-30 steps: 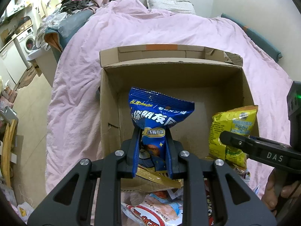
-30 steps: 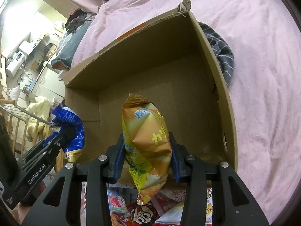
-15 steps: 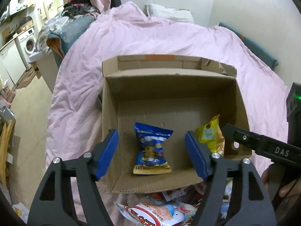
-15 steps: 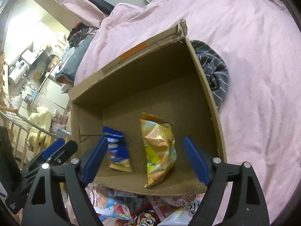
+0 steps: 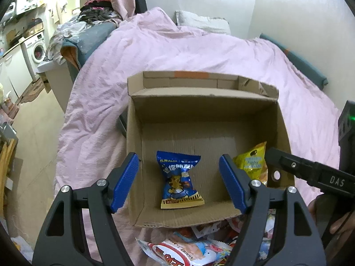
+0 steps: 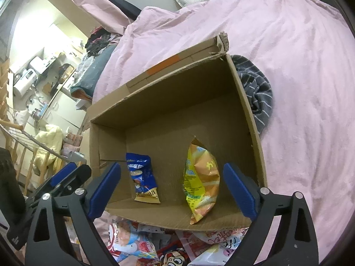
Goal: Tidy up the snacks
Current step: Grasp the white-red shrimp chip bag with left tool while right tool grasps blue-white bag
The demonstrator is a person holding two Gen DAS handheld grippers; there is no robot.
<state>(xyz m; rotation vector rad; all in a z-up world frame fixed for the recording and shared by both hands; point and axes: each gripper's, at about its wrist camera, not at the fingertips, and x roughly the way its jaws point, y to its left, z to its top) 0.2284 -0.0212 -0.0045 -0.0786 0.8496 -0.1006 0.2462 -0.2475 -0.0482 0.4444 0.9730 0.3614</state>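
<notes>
An open cardboard box (image 5: 199, 102) (image 6: 168, 88) lies on a pink duvet. A blue snack pack (image 5: 180, 181) (image 6: 143, 177) rests on its floor at the near left. To the right of it a yellow-orange snack bag (image 5: 253, 161) (image 6: 202, 179) lies on its own. My left gripper (image 5: 178, 155) hovers open above the blue pack without touching it. My right gripper (image 6: 172, 165) has its jaws opening wide, with the yellow bag below and free between them. A pile of loose snack packs (image 5: 188, 250) (image 6: 155, 243) sits in front of the box.
A dark striped cloth (image 6: 257, 93) lies against the box's right wall. The pink duvet (image 5: 199, 51) spreads all around, with a pillow (image 5: 202, 22) at the far end. Left of the bed are floor, a washing machine (image 5: 35, 48) and cluttered furniture.
Both grippers opened and let go. The blue pack and the yellow bag dropped from the jaws onto the box floor. Both views pulled back and tilted slightly, showing more of the bed.
</notes>
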